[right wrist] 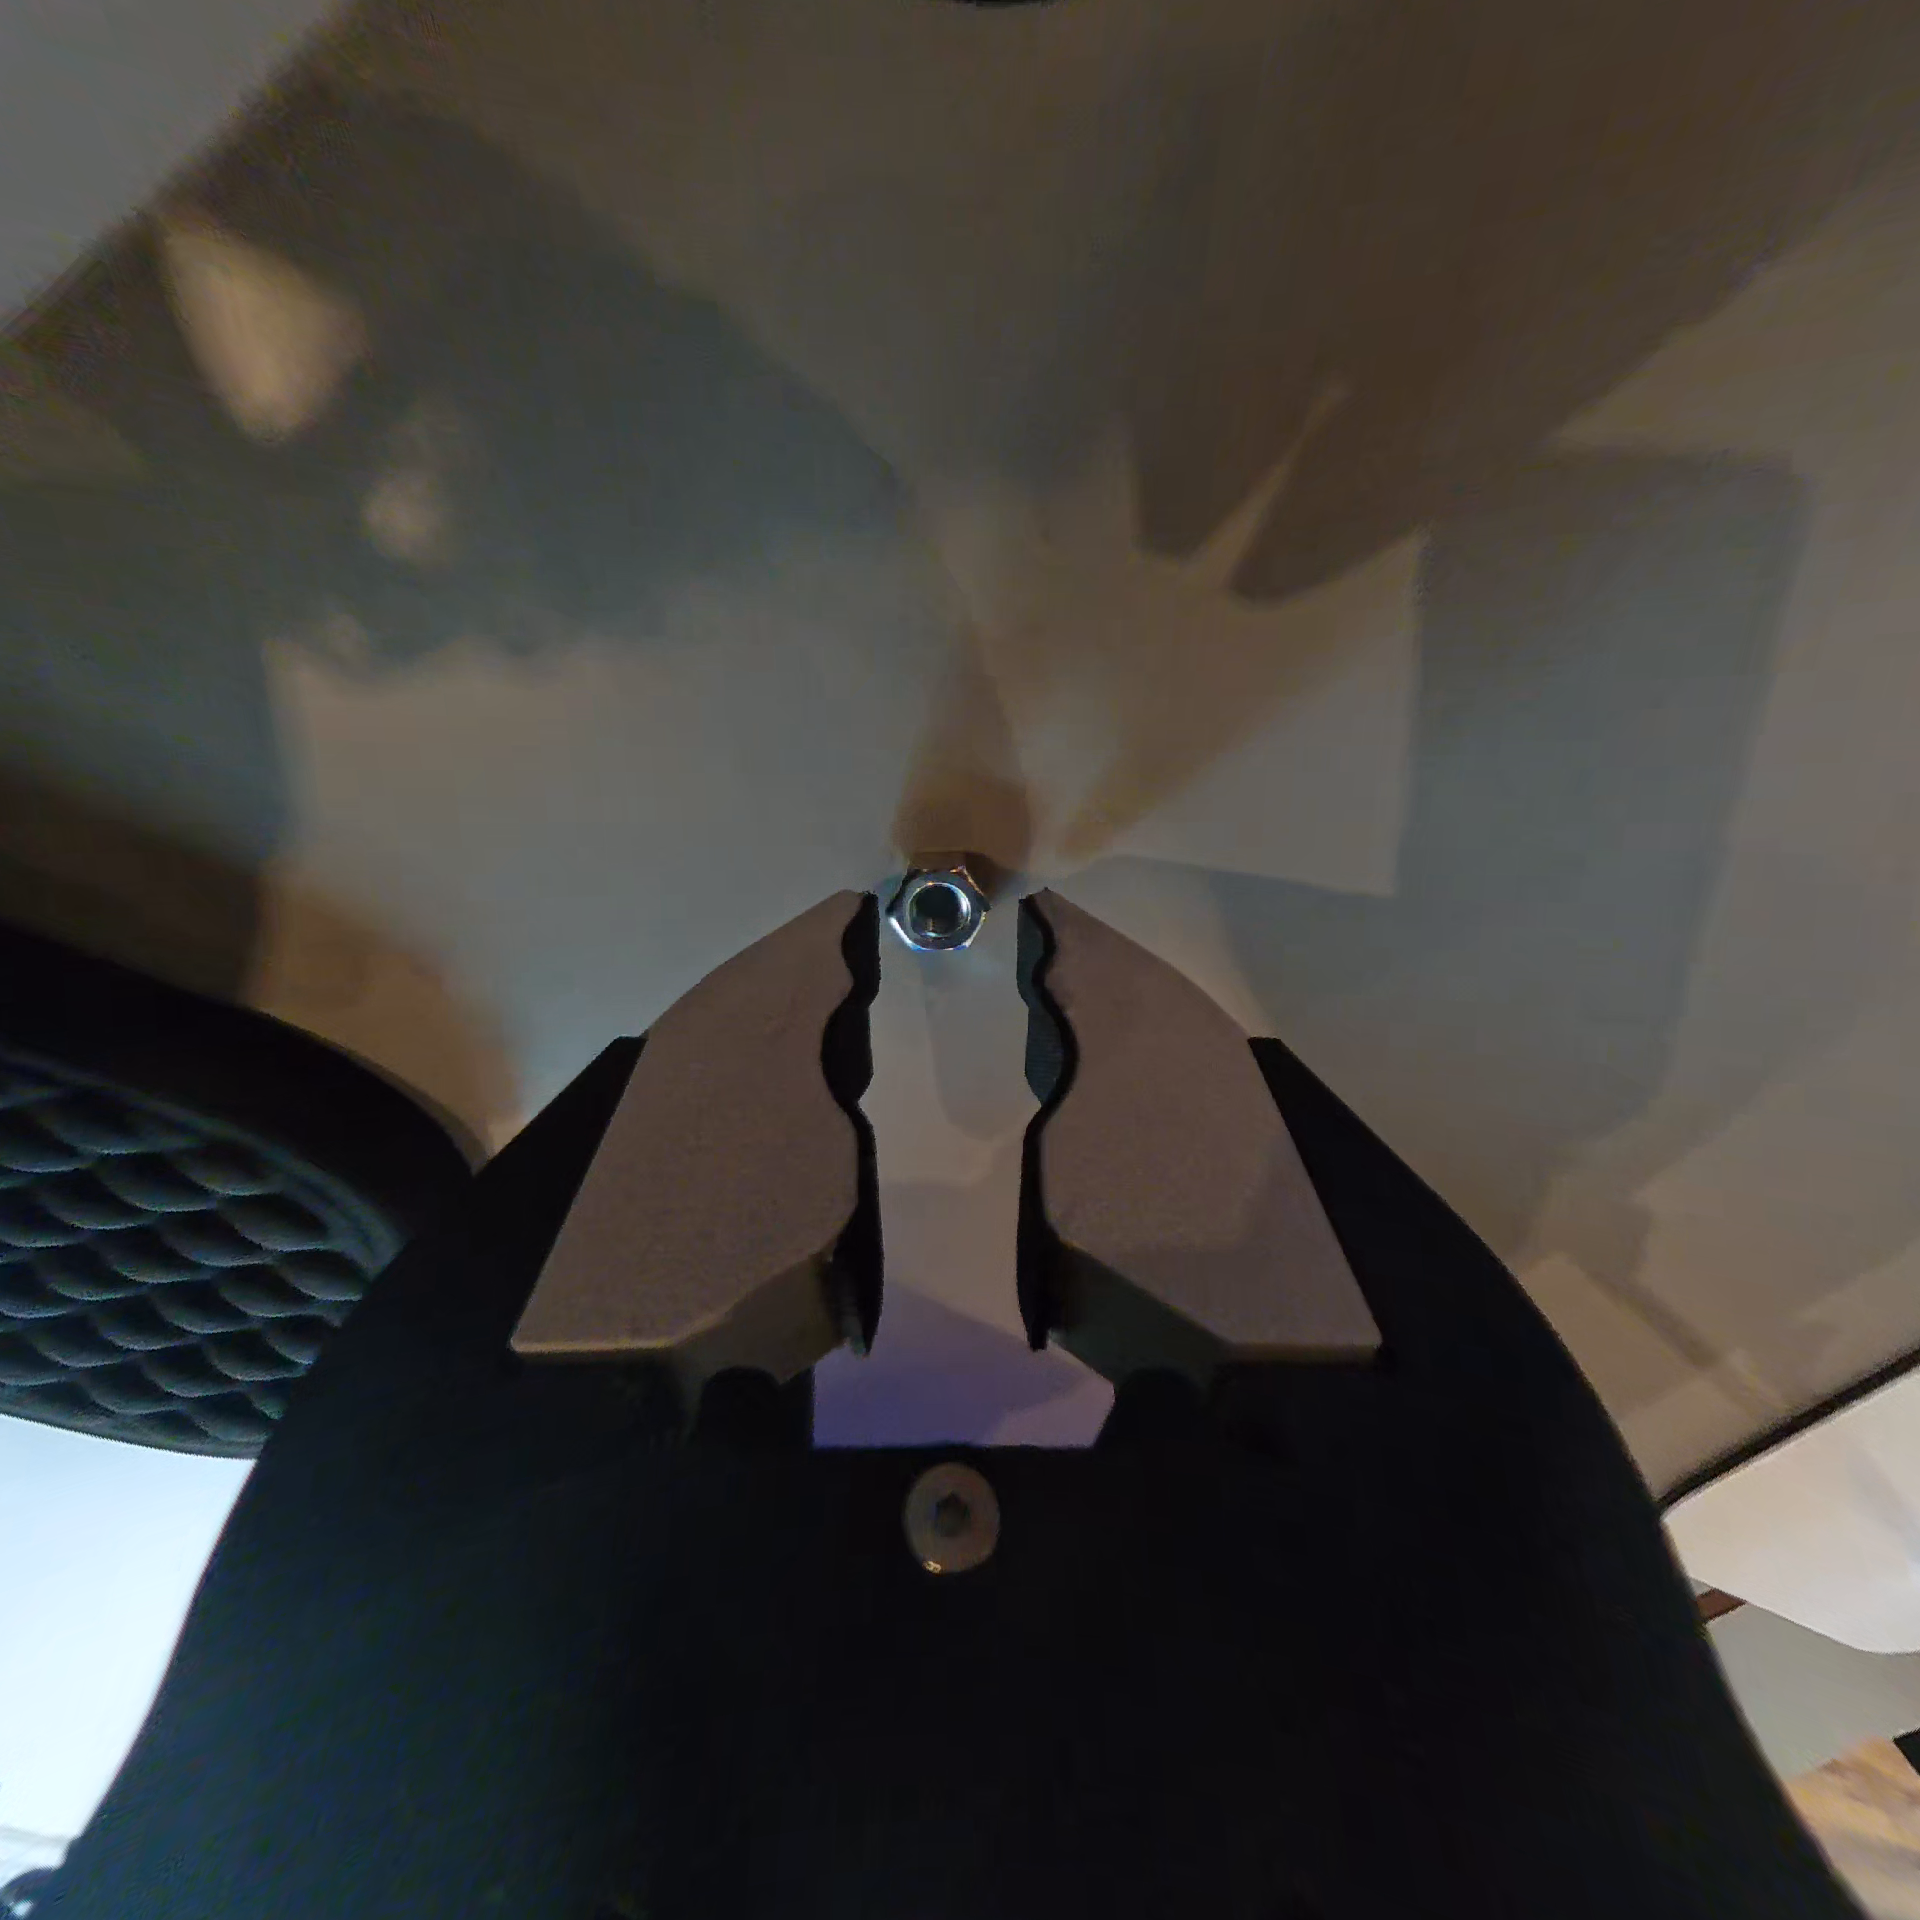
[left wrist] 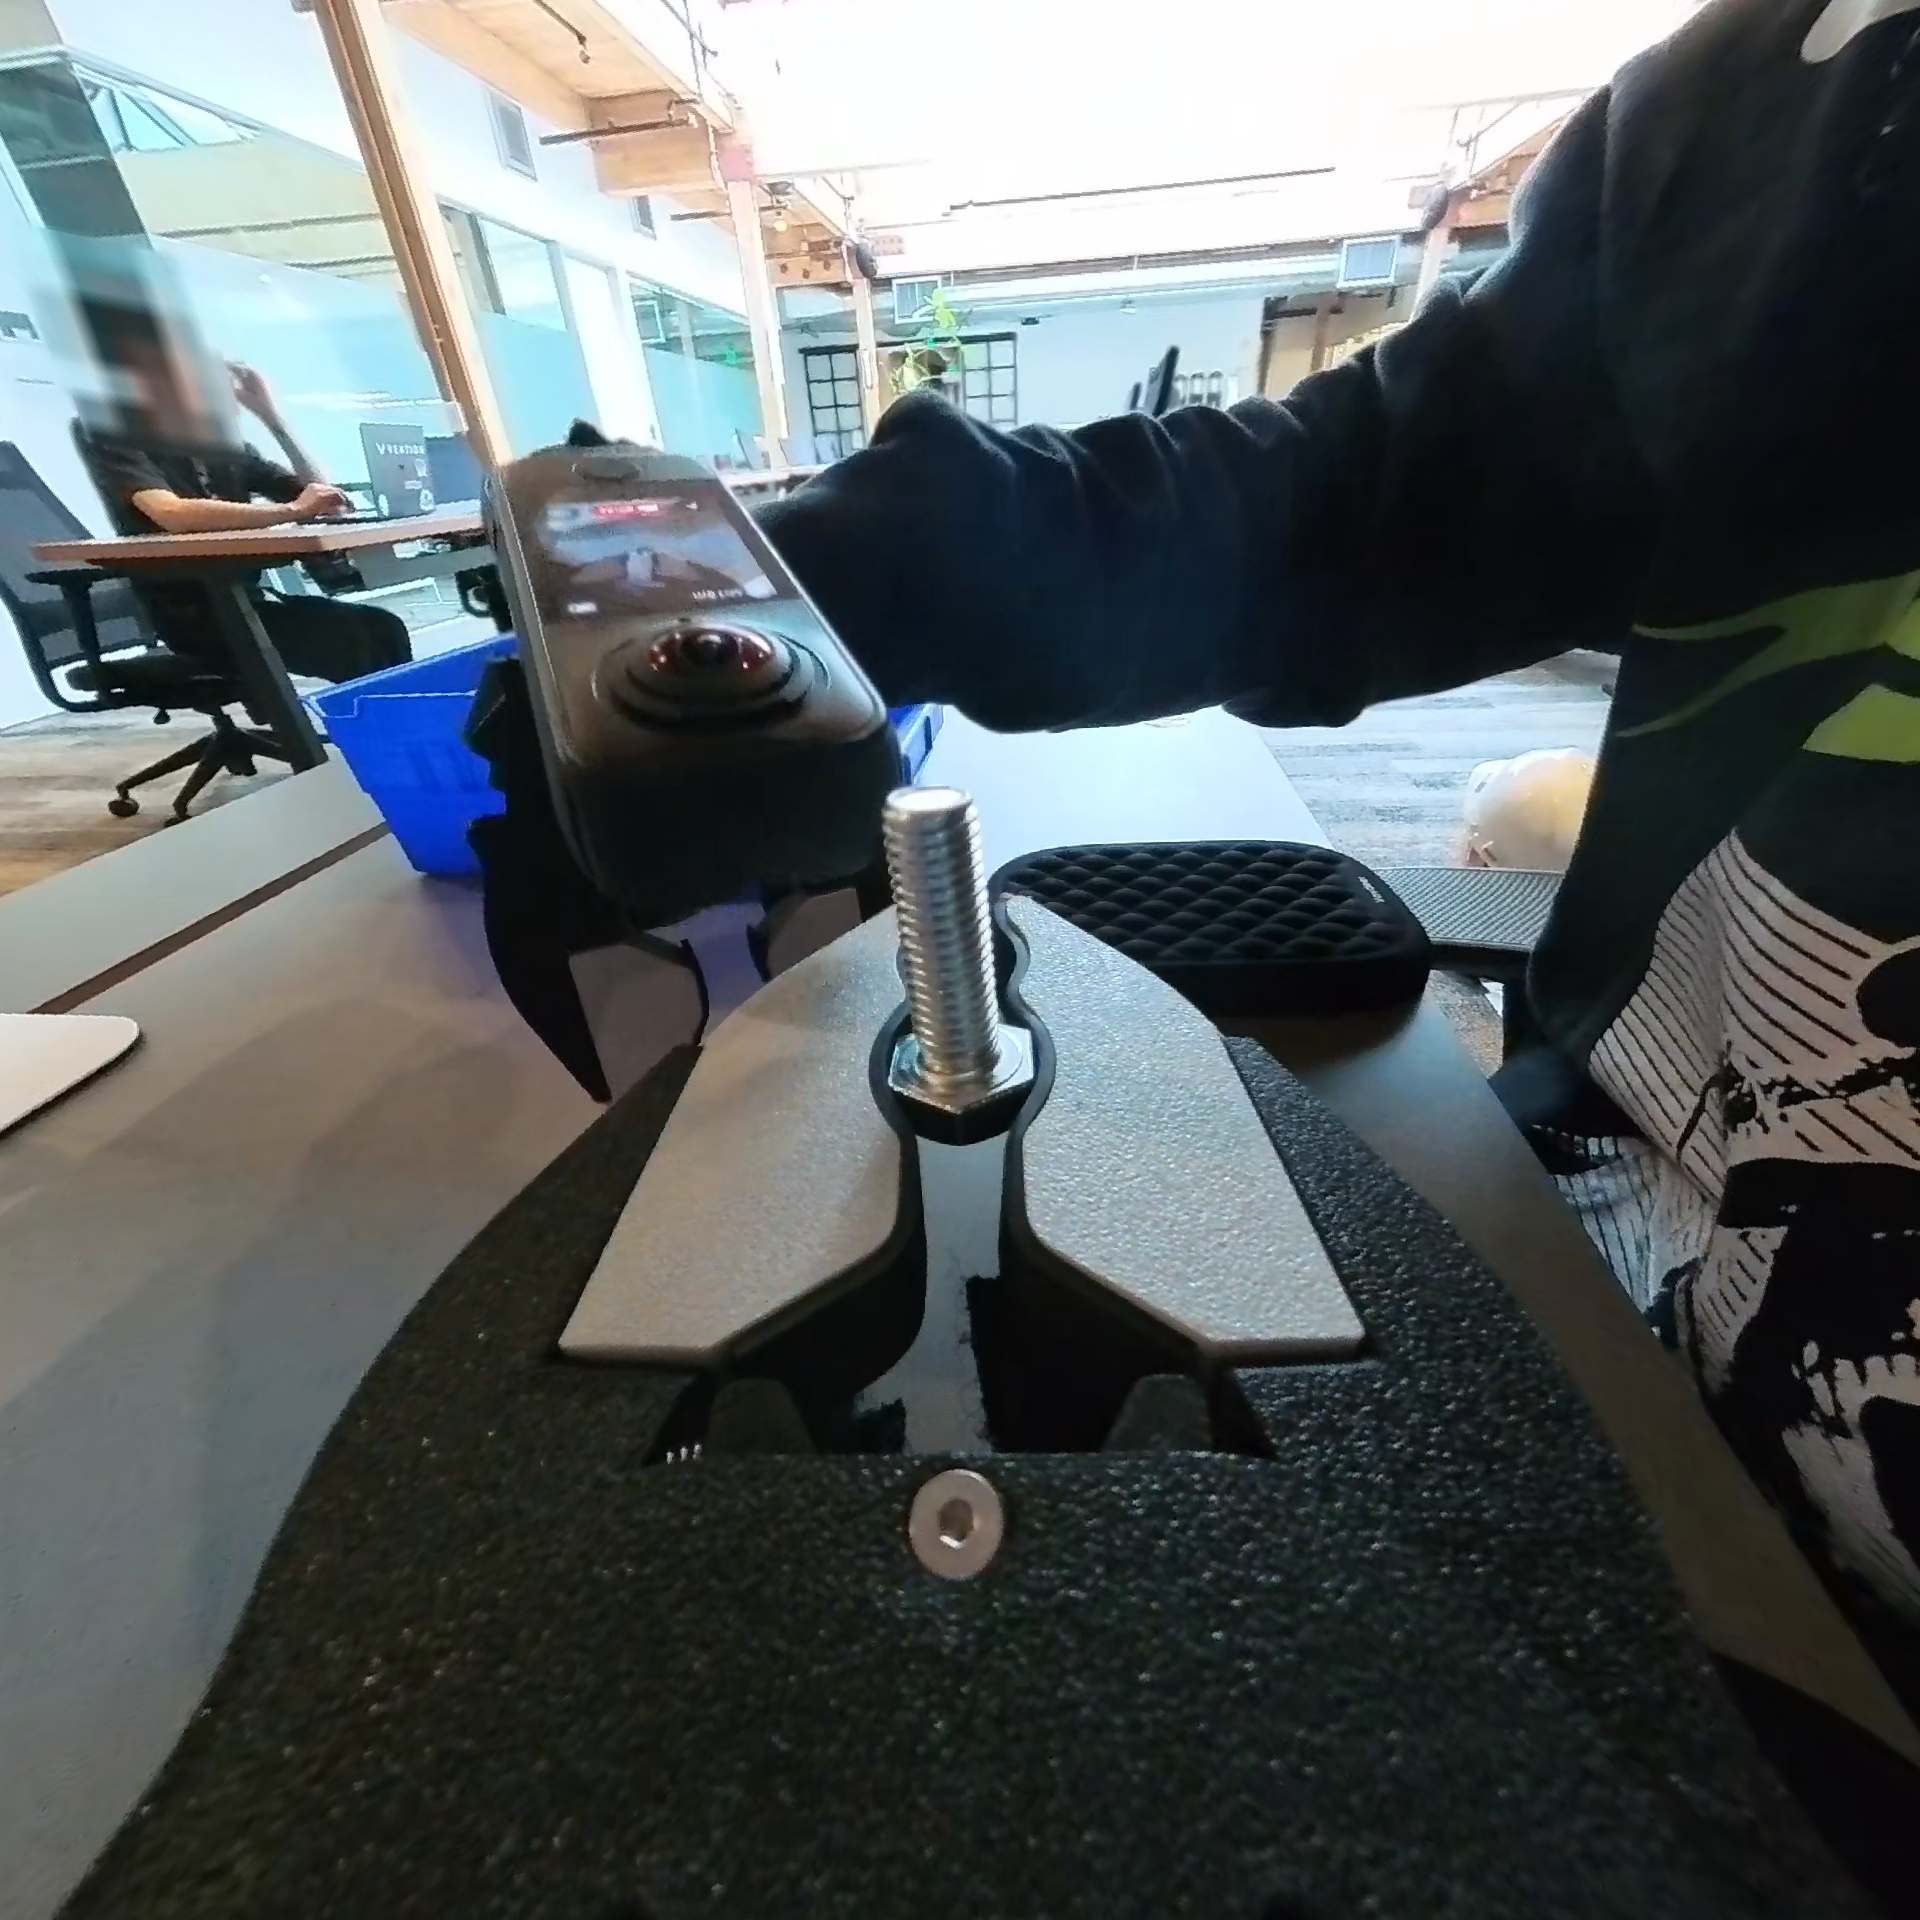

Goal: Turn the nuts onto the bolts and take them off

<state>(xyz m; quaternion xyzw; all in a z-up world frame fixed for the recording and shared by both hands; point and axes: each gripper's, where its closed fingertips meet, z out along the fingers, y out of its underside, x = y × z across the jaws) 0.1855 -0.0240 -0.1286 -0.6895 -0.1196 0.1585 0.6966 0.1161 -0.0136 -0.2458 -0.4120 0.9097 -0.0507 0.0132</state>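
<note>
Black textured bodywork of the left gripper [left wrist: 951,1049] fills the bottom of its own view, and its two grey fingers [left wrist: 769,1174] are clenched on the hex head of a silver bolt [left wrist: 940,935], which stands upright with its bare threaded shank pointing up. Taking the bolt as the landmark: the grey table [left wrist: 260,1091] runs off behind and to its left, a blue bin [left wrist: 416,769] sits well beyond it on that side, and a black quilted pad [left wrist: 1216,914] lies just behind it to the right. Directly behind the bolt hangs the right gripper [left wrist: 665,997], its camera body facing the lens, held by a dark-sleeved arm [left wrist: 1247,561].

In the right wrist view that gripper [right wrist: 940,920] points down at the table, its jaws parted, with a small silver nut [right wrist: 938,914] lying flat between the tips, not yet gripped.

Several things could go wrong. The grip is on the bolt head only, so sideways pressure while threading could tilt the shank. The nut is small and lies flat; tips closing off-centre could flick it away or pinch it crooked. A tilted nut would likely cross-thread on the bolt.
</note>
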